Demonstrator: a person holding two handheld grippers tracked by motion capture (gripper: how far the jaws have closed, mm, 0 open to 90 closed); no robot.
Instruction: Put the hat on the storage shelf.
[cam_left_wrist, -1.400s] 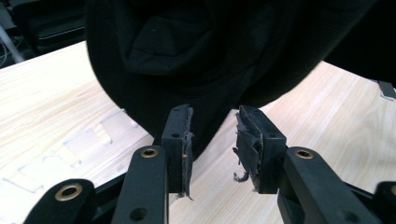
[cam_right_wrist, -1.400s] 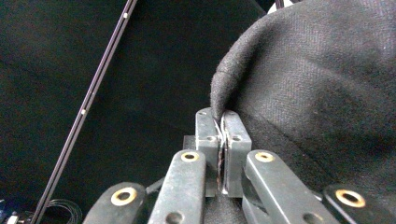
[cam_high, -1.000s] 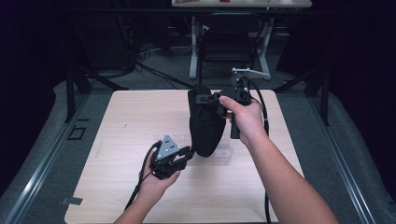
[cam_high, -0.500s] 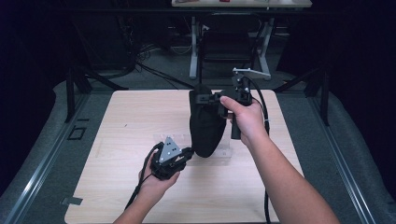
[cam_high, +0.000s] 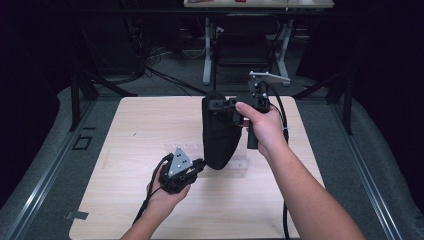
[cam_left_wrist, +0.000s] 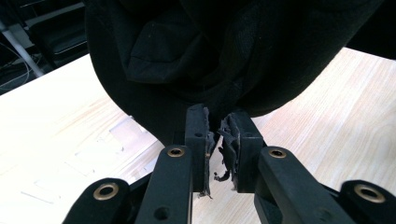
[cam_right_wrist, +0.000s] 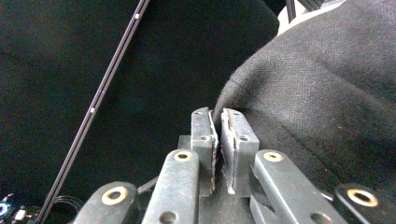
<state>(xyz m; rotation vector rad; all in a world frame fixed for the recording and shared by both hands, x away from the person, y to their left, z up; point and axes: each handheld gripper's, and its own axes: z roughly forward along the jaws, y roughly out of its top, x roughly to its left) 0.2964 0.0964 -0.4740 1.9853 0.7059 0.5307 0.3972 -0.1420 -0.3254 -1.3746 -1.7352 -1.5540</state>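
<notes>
Dark workshop clutter rings a pale wooden table (cam_high: 125, 150), where a black cloth (cam_high: 220, 135) hangs upright above the middle. Over the table's far side, the right gripper (cam_high: 231, 105) pinches the cloth's top edge, jaws pressed together on the fabric. Nearer the front edge, the left gripper (cam_high: 196, 167) clamps the cloth's bottom tip.

Black cloth (cam_high: 220, 135) hangs over wooden table (cam_high: 130, 125), top edge at right gripper (cam_high: 231, 104), bottom tip by left gripper (cam_high: 196, 166) (grey plate on top). Clear flat sheet (cam_high: 239, 165) lies under cloth. Jaw state unclear from here.
</notes>
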